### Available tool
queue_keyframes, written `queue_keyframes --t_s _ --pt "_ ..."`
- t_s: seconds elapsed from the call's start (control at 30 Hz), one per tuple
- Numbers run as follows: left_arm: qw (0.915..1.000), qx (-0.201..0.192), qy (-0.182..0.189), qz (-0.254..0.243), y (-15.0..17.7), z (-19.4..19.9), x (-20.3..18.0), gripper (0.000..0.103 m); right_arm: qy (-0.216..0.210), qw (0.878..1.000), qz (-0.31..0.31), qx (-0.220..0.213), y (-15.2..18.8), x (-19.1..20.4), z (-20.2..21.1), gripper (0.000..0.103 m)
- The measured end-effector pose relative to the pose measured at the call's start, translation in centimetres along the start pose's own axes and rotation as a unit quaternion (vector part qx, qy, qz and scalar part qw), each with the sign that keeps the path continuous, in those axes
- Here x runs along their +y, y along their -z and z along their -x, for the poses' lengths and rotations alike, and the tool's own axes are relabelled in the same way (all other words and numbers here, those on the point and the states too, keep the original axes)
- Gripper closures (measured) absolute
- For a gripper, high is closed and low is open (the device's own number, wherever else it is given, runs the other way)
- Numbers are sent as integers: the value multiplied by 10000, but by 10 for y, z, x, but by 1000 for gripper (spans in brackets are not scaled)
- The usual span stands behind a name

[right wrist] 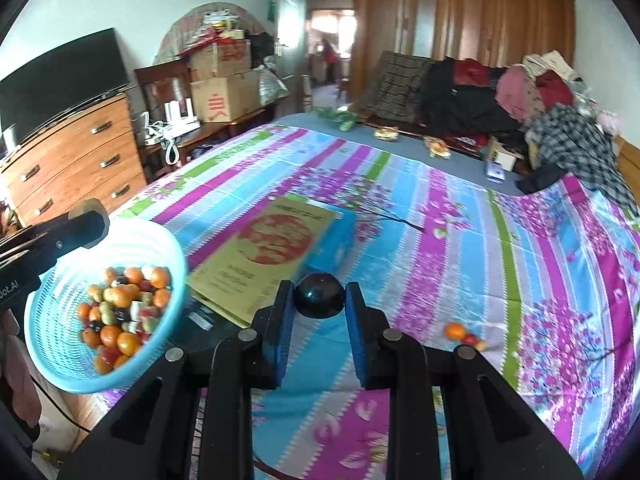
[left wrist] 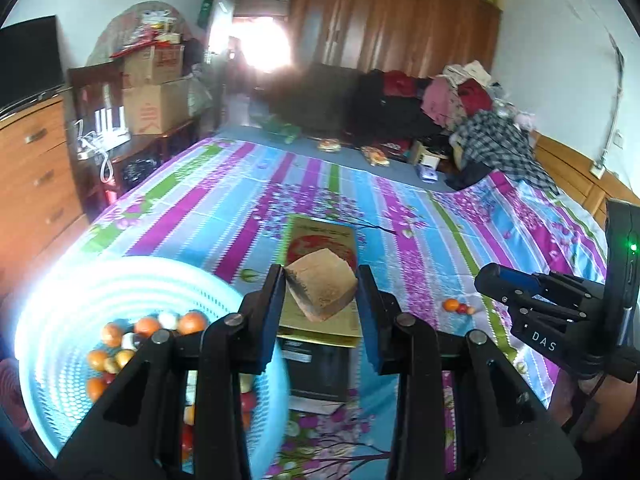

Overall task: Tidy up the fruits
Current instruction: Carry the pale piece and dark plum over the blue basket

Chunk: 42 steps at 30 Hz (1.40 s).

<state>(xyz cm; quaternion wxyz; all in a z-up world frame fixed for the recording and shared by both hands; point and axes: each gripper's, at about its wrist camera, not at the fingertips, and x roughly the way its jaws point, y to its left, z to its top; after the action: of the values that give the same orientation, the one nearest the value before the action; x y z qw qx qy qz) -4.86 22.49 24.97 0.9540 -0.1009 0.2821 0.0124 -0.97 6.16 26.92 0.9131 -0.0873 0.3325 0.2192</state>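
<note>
My left gripper (left wrist: 320, 294) is shut on a tan, blocky piece (left wrist: 322, 288) with one dark face. My right gripper (right wrist: 320, 302) is shut on a dark, glossy round fruit (right wrist: 319, 294). A light blue mesh basket (left wrist: 56, 320) (right wrist: 44, 320) sits at the near left, tilted, and holds several orange, red, green and dark fruits (right wrist: 120, 312). In the right wrist view the left gripper (right wrist: 94, 216) hovers over the basket's far rim. The right gripper (left wrist: 488, 280) shows at the right edge of the left wrist view. A loose orange fruit with small red ones (left wrist: 456, 306) (right wrist: 462, 334) lies on the bedspread.
A gold box with a red disc (left wrist: 320, 236) (right wrist: 276, 248) lies mid-bed on a blue box (right wrist: 338, 240). The striped floral bedspread (right wrist: 460, 240) covers the bed. Clothes (right wrist: 540, 120) are piled at the far end. A wooden dresser (right wrist: 72, 160) stands left.
</note>
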Motion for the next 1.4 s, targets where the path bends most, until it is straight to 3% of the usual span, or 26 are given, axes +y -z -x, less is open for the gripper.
queue_keyframes --t_s 0.53,0.83,1.4 --pt "9970 -63 -540 547 6 25 80 67 -690 9960 552 102 -30 106 -23 74" --pt "9933 43 -786 850 15 31 117 67 -1021 9911 765 377 -36 153 -48 74" --pt "9889 187 -918 1149 27 36 150 67 -1392 9822 912 874 -31 188 -77 74"
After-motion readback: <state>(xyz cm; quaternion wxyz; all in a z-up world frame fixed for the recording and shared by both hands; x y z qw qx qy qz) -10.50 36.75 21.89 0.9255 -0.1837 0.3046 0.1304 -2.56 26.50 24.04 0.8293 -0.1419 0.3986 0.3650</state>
